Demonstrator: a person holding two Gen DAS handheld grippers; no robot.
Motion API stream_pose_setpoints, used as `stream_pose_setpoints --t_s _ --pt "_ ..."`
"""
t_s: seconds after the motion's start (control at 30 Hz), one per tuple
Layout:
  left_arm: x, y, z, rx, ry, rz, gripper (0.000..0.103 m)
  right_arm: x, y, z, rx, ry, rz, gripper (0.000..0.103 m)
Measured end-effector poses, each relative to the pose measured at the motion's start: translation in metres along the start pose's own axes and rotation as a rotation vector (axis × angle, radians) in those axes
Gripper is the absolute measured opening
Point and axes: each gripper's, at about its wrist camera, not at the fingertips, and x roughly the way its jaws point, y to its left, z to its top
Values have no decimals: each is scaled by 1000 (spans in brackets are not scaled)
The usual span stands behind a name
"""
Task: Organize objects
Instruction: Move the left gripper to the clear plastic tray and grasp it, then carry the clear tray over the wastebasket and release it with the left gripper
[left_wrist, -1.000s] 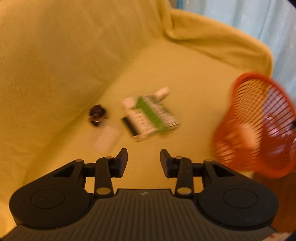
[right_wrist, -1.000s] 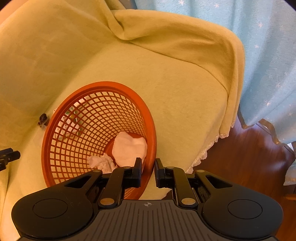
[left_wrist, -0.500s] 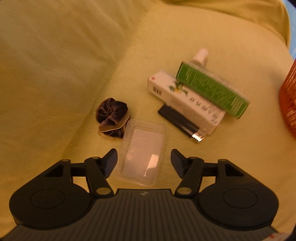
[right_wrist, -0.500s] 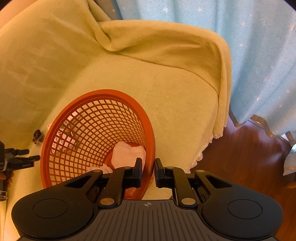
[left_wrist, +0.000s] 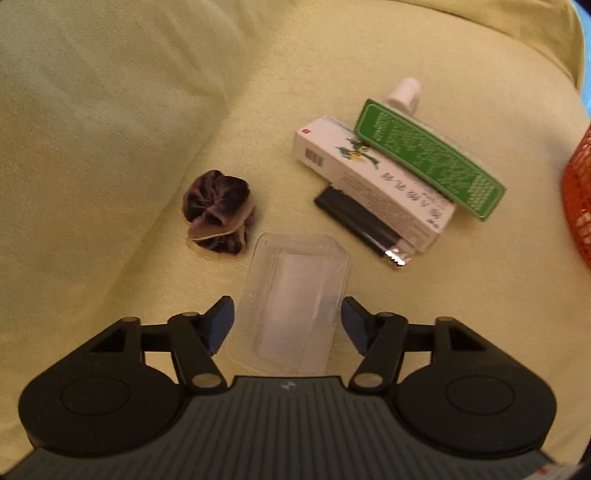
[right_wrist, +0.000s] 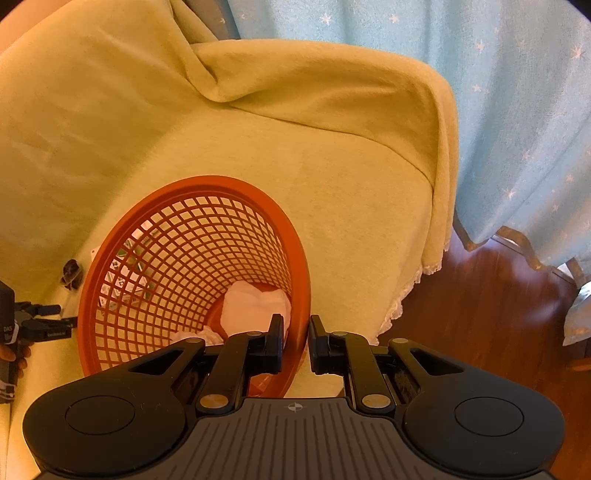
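Closer now, left hand-held gripper (left_wrist: 287, 320) straddles clear tray (left_wrist: 295, 299).

An orange lattice basket (right_wrist: 192, 266), a pale-blue star-patterned curtain (right_wrist: 517, 110), a green box (left_wrist: 430, 158), and a dark purple scrunchie (left_wrist: 218, 210).

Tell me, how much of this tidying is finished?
Partly. The orange basket, gripped at its rim by the right gripper, already holds white crumpled items. The open left gripper straddles a clear plastic tray, not yet grasped. The purple scrunchie, white box, green box, black sachet and small white bottle remain on the sofa.
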Motion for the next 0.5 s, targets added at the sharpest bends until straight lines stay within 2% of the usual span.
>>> stream_pose_setpoints --t_s 0.07,0.13,0.2,0.23,0.3,0.5 --pt "-1 0 1 10 -12 1 72 1 -2 0 -10 2 3 10" --pt "3 0 4 8 -8 -2 72 2 -5 1 -10 5 5 10" --pt "9 -1 5 8 12 -15 68 3 -8 0 2 10 11 10" --pt "11 -3 4 18 22 -17 56 4 -9 0 9 12 15 10" --pt "12 -10 4 29 16 4 55 4 -12 -2 31 24 22 10" --pt "-12 -24 2 -39 -23 28 55 2 -19 -8 72 47 31 11"
